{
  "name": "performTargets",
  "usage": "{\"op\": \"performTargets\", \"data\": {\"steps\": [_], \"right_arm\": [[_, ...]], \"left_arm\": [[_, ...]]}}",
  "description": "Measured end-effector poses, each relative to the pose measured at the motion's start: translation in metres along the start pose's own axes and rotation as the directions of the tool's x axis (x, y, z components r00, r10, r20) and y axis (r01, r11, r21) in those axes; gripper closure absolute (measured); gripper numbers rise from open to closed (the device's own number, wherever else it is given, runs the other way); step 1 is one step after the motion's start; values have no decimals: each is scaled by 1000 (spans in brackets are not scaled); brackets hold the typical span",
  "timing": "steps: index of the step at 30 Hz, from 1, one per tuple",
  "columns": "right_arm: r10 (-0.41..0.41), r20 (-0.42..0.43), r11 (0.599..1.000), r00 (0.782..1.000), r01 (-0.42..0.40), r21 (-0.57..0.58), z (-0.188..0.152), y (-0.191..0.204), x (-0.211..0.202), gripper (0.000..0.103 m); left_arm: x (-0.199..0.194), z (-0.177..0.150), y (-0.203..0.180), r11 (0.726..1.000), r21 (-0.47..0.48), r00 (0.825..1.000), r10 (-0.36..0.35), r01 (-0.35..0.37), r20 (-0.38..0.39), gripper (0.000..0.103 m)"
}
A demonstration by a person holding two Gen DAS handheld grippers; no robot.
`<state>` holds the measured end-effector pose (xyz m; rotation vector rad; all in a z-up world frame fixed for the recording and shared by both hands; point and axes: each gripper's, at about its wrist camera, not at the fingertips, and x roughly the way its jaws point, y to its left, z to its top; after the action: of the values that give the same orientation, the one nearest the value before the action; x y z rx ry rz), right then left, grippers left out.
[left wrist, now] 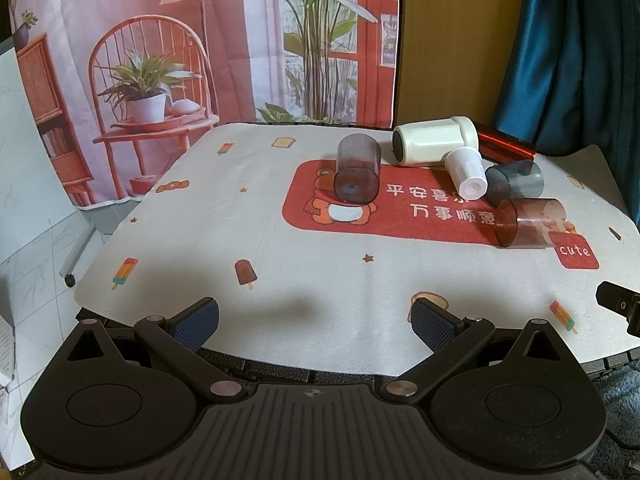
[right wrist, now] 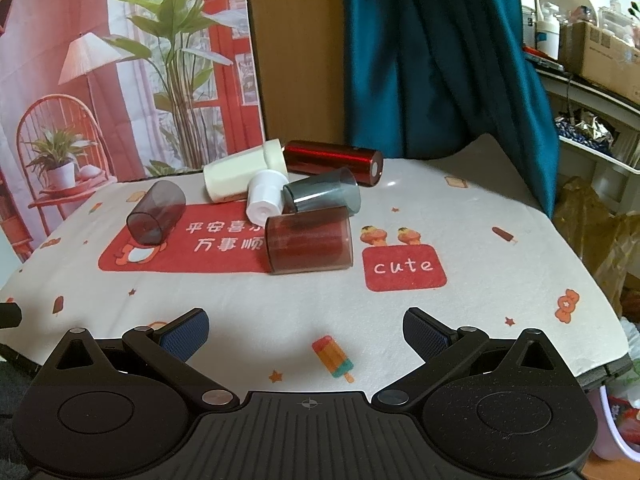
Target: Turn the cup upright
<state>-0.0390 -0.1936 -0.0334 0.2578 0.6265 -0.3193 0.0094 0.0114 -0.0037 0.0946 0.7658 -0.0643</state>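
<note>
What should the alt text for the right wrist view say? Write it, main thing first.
Six cups lie tipped on their sides on a patterned tablecloth: a smoky cup apart at left, then a cream cup, white cup, grey cup, brown cup and shiny red cup clustered. The right hand-held gripper is open and empty in front.

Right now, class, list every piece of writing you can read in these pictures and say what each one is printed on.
"cute": small red patch on the tablecloth.
"平安喜" and "万事顺": big red panel on the same cloth; cups hide each row's end in the right wrist view.
Cups and red cylinder: no readable writing.
</note>
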Motion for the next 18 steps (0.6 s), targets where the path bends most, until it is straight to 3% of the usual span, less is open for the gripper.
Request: {"op": "performTargets", "data": {"steps": [18], "right_arm": [[-6,44,1000,999,6,3,3,-1,-7,0]], "left_arm": [[-6,0,-3,1000,8,998,-10,10,68,0]]}}
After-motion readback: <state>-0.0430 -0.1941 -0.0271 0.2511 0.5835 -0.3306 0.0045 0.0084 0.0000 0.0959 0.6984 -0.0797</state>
